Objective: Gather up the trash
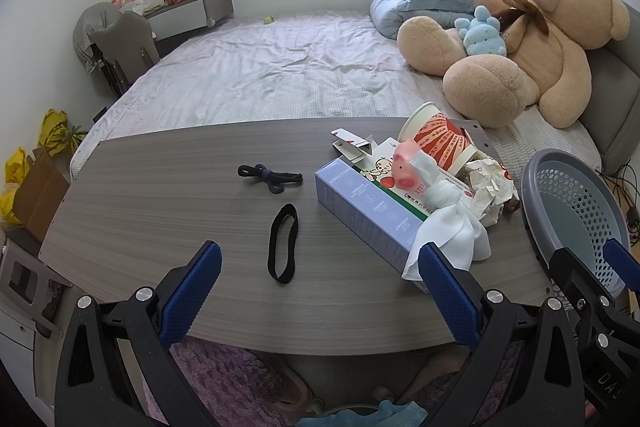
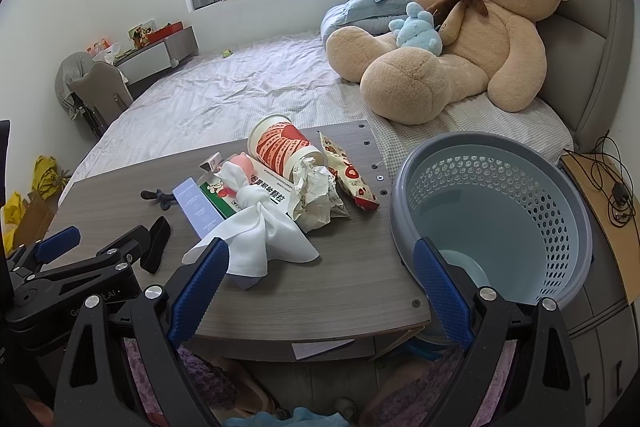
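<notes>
- We find the left gripper (image 1: 320, 291) with its jaws spread wide and nothing between them; it hangs over the near edge of the table (image 1: 160, 195).
- We find the right gripper (image 2: 320, 291) likewise spread wide and empty, over the table's near right corner, its right finger in front of the basket (image 2: 568, 227).
- Each gripper appears at the edge of the other's view, cut off by the frame.
- Nearest the left jaws lies one black elastic band (image 1: 283, 243); beyond it, one knotted dark cord (image 1: 268, 175). In the right view the left gripper covers part of both.
- The trash sits heaped at the table's right side, near the basket. We count one long pale blue box (image 1: 368, 215), one green-and-white carton (image 2: 256, 191), one paper cup (image 2: 282, 147) on its side, one wad of crumpled paper (image 2: 316, 195), and one folded card (image 1: 352, 145).
- One white cloth (image 2: 260, 235) drapes over the boxes, with one small pink pig figure (image 1: 404, 165) against it.
- Only the right view shows one snack packet (image 2: 348, 173) beyond the crumpled paper.
- The basket, one, grey and perforated, stands just beside the table's right edge. The right view shows its inside holding nothing we can make out; the left view cuts it off.
- On the bed (image 1: 260, 67) we see one large teddy bear (image 1: 532, 39); the smaller toys by it are hard to count.
</notes>
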Demonstrator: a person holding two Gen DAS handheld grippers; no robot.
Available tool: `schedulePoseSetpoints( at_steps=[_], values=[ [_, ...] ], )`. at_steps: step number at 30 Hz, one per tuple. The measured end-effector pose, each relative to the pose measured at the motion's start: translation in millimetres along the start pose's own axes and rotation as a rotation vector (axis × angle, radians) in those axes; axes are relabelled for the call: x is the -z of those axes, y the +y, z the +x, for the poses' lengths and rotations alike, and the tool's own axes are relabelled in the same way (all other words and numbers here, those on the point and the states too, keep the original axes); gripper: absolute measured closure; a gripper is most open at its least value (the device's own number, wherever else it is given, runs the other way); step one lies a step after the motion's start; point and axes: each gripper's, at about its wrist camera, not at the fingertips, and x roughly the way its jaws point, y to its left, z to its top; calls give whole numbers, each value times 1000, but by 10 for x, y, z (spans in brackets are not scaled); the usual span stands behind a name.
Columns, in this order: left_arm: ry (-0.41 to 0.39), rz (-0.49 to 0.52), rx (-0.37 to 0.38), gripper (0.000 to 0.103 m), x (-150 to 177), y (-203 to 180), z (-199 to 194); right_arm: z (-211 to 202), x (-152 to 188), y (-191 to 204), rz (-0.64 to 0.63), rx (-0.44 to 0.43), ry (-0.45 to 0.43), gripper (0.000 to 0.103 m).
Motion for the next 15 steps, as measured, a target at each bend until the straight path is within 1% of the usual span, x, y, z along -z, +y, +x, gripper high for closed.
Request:
schedulePoseSetpoints(
  at_steps=[15],
  values=[
    [0,1,-1,6,1,-3,0,1,-6,-4,0,0,-2,14]
  ],
)
